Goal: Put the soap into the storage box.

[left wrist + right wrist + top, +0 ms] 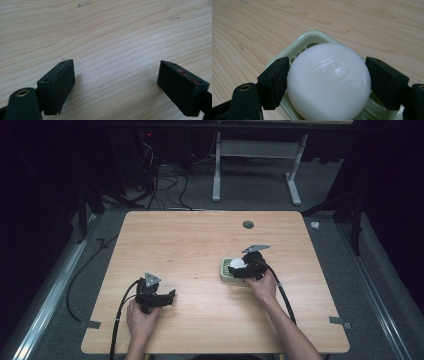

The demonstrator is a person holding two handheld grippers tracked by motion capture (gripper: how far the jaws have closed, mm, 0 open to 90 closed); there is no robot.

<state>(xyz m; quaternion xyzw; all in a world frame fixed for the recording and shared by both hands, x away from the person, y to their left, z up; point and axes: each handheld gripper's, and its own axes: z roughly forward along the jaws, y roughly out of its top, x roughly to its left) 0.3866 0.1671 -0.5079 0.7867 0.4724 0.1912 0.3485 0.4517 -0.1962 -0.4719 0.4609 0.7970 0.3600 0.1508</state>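
While white ball sits in green tray, right hand-held gripper loosely flanks it.

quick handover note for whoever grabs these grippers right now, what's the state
Left gripper: open, nothing between its jaws, low over bare table.
Right gripper: jaws on either side of the white egg; the left jaw looks to be touching it, a small gap shows at the right jaw.
Egg sits on the pale green slicer tray, at the table's right middle.
Done: egg placed on tray.
Left: probably back the right gripper away.
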